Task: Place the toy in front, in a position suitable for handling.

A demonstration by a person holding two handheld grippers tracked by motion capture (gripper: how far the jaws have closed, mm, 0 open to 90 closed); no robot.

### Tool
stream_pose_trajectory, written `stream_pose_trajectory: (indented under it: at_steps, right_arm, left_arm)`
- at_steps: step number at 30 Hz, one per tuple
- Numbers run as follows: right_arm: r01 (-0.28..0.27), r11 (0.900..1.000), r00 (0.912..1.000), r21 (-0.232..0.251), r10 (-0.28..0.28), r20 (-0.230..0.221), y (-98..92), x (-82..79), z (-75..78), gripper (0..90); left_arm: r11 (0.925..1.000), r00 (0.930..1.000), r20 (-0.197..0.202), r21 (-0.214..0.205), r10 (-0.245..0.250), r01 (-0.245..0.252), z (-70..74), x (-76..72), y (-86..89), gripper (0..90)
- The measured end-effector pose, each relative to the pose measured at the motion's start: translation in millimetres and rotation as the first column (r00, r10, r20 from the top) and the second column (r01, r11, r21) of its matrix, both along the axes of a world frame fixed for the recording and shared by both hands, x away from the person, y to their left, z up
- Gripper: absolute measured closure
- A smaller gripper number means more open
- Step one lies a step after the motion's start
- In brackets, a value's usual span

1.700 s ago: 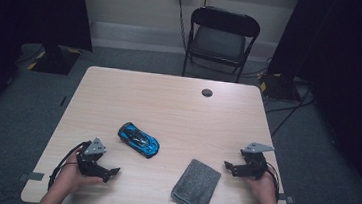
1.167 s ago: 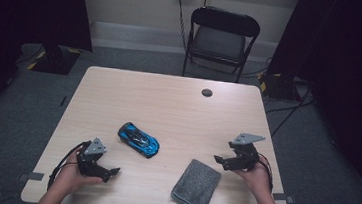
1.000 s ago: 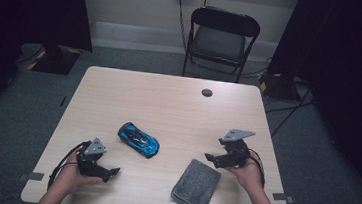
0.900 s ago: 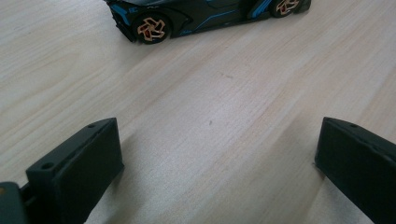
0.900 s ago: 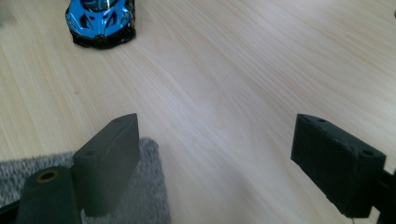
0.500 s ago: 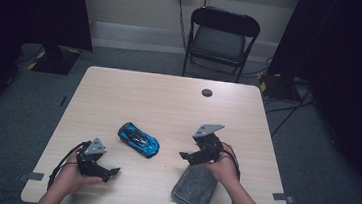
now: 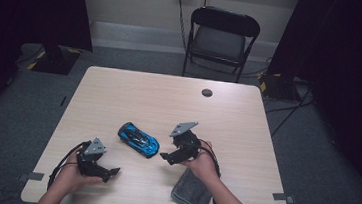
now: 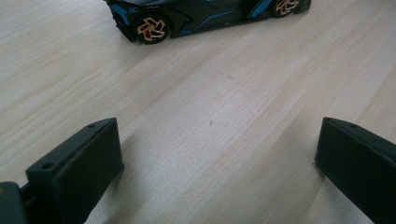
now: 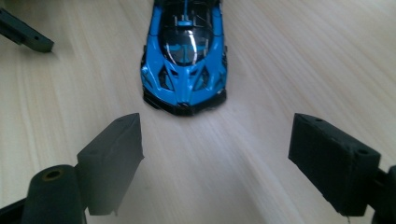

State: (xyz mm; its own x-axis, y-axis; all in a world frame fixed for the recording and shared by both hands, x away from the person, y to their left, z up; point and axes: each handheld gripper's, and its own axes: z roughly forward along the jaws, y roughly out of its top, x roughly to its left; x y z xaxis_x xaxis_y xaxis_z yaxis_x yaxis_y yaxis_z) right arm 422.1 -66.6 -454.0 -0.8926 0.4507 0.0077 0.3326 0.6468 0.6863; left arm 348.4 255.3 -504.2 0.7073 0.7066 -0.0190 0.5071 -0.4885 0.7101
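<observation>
Blue-and-black toy sports car [image 7: 138, 139] sits mid-frame, just left of the wide-open, empty right gripper [image 7: 167, 157]; left gripper [image 7: 112, 171], lower left, likewise gapes empty.

In the high view both forearms come in from the bottom edge. The left hand [image 7: 68, 179] sits at the lower left of the frame, holding the left tongs [image 7: 107, 171] low with the jaws pointing right and spread apart. The right forearm slants up from the lower right toward the middle, its hand [image 7: 203, 164] gripping the right tongs [image 7: 171, 157], jaws pointing left. In each gripper view, the two black jaws stand wide apart at the bottom corners with nothing between them.
</observation>
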Motion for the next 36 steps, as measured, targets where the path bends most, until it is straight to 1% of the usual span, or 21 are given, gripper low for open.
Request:
stream_pose_trajectory:
  at_steps: [3, 8, 9, 13, 15, 16, 20, 22, 23, 28, 29, 33, 35, 36]
  right_arm:
    - [-0.002, 0.9999, 1.0000, -0.012, 0.002, 0.002, 8.3, 0.1, -2.6, 16.1]
    - [0.007, 0.9999, 0.9999, -0.009, -0.007, 0.011, 17.3, 0.5, -3.7, 14.6]
    - [0.006, 1.0000, 1.0000, -0.002, -0.006, 0.006, 22.6, 1.1, -5.0, 14.6]
    - [0.006, 1.0000, 1.0000, 0.005, -0.006, 0.000, 29.8, 1.4, -6.4, 14.6]
    - [-0.004, 1.0000, 1.0000, -0.001, 0.004, -0.002, 39.1, 0.6, -9.2, 14.6]
    - [-0.004, 1.0000, 1.0000, -0.001, 0.004, -0.002, 39.1, 0.6, -9.2, 14.6]
    - [0.004, 0.9999, 1.0000, -0.015, -0.004, 0.005, 49.2, 1.4, -14.6, 14.6]
    - [0.003, 0.9997, 0.9999, -0.022, -0.003, 0.010, 50.5, 1.7, -15.4, 14.6]
    - [0.004, 0.9995, 0.9997, -0.030, -0.003, 0.022, 52.7, 3.5, -16.9, 14.5]
    - [0.017, 0.9998, 0.9998, -0.013, -0.017, 0.011, 56.1, 9.0, -18.2, 14.4]
    - [0.019, 0.9998, 0.9998, -0.005, -0.019, 0.003, 59.1, 11.0, -18.9, 14.4]
    - [0.011, 0.9999, 0.9999, -0.001, -0.011, 0.006, 64.3, 14.3, -21.0, 14.3]
    - [0.013, 0.9999, 0.9999, -0.011, -0.013, 0.009, 69.1, 17.1, -22.2, 14.2]
    - [0.014, 0.9999, 0.9999, -0.007, -0.014, 0.008, 70.7, 17.7, -22.4, 14.2]
  left_arm:
    - [1.0000, 1.0000, 0.000, 0.000, 0.000, 0.000, 0.0, 0.0, 0.0, 0.0]
    - [1.0000, 1.0000, 0.000, 0.000, 0.000, 0.000, 0.0, 0.0, 0.0, 0.0]
    - [1.0000, 1.0000, 0.000, 0.000, 0.000, 0.000, 0.0, 0.0, 0.0, 0.0]
    - [1.0000, 1.0000, 0.000, 0.000, 0.000, 0.000, 0.0, 0.0, 0.0, 0.0]
    - [1.0000, 1.0000, 0.000, 0.000, 0.000, 0.000, 0.0, 0.0, 0.0, 0.0]
    - [1.0000, 1.0000, 0.000, 0.000, 0.000, 0.000, 0.0, 0.0, 0.0, 0.0]
    - [1.0000, 1.0000, 0.000, 0.000, 0.000, 0.000, 0.0, 0.0, 0.0, 0.0]
    - [1.0000, 1.0000, 0.000, 0.000, 0.000, 0.000, 0.0, 0.0, 0.0, 0.0]
    - [1.0000, 1.0000, 0.000, 0.000, 0.000, 0.000, 0.0, 0.0, 0.0, 0.0]
    - [1.0000, 1.0000, 0.003, 0.002, -0.002, 0.002, 0.1, 0.4, 0.1, 0.0]
    - [1.0000, 1.0000, 0.003, 0.003, -0.002, 0.002, 0.1, 0.5, 0.1, 0.0]
    - [1.0000, 1.0000, 0.003, 0.003, -0.002, 0.002, 0.1, 0.5, 0.1, 0.0]
    - [1.0000, 1.0000, 0.004, 0.003, -0.002, 0.002, 0.0, 0.5, 0.1, 0.0]
    - [1.0000, 1.0000, 0.004, 0.003, -0.002, 0.002, 0.1, 0.6, 0.1, 0.0]
